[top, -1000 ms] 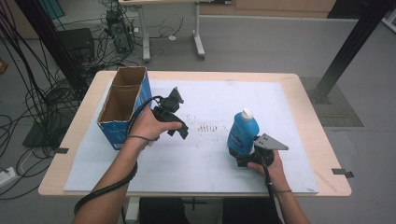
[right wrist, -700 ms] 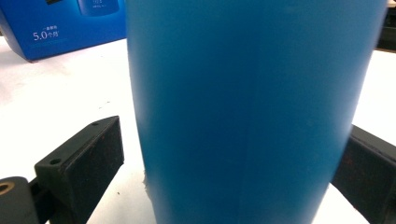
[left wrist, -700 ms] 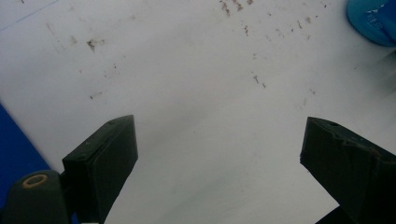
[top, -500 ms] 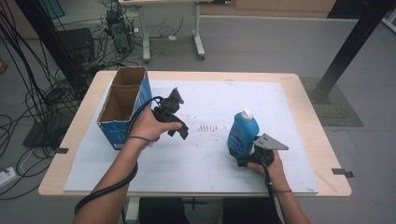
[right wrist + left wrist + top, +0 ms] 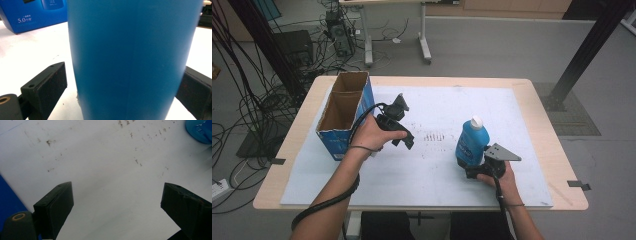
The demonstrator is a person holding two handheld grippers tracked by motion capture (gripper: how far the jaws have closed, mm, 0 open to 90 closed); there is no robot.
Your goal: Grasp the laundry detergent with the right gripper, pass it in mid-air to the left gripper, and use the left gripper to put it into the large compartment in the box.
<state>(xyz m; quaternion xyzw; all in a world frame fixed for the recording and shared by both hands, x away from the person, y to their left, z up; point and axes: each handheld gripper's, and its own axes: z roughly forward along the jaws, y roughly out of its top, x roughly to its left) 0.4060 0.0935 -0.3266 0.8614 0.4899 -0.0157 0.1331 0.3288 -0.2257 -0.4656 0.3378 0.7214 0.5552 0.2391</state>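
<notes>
A blue bottle [image 5: 472,142] with a white cap [image 5: 476,121] stands upright on the white sheet [image 5: 432,170], right of the middle. My right gripper [image 5: 468,169], with a grey plate on top, sits low just in front of it. In the right gripper view the bottle [image 5: 130,57] stands between the jaws of my right gripper [image 5: 122,82]: the left one is a little clear of it and the right one is at its side. My left gripper [image 5: 407,141] is held above the sheet beside the box, tilted down. Its jaws stand wide apart over bare sheet [image 5: 107,170], with my left gripper [image 5: 116,200] holding nothing.
An open blue cardboard box [image 5: 343,114] stands on the table's left part, its blue wall [image 5: 32,15] visible behind the bottle. The wooden table edge [image 5: 562,165] frames the white sheet. Cables, a desk frame and a black post stand on the floor beyond.
</notes>
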